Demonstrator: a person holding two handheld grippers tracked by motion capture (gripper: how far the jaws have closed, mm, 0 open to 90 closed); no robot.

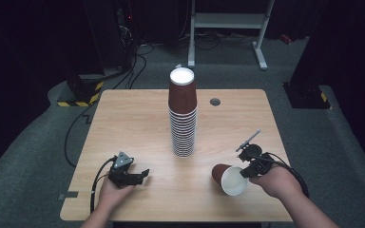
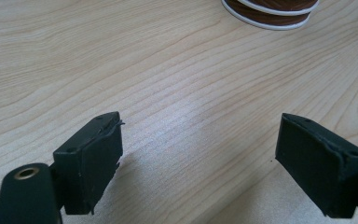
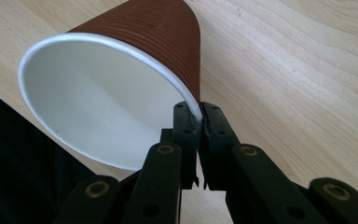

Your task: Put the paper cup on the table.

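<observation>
The right claw [image 1: 244, 170] is clenched on the rim of a brown cup [image 1: 228, 178], one jaw inside the white lining and one outside. The cup is tipped on its side at the near right of the table [image 1: 138, 118], mouth toward the person. The left claw [image 1: 142, 175] is released over bare wood at the near left. A cup stack [image 1: 183, 114] stands upside down mid-table.

A stack of cups [image 1: 183, 114] stands mid-table [image 1: 123, 118], the left gripper [image 1: 142, 175] near-left of it, a tipped cup [image 1: 229, 179] near-right.
</observation>
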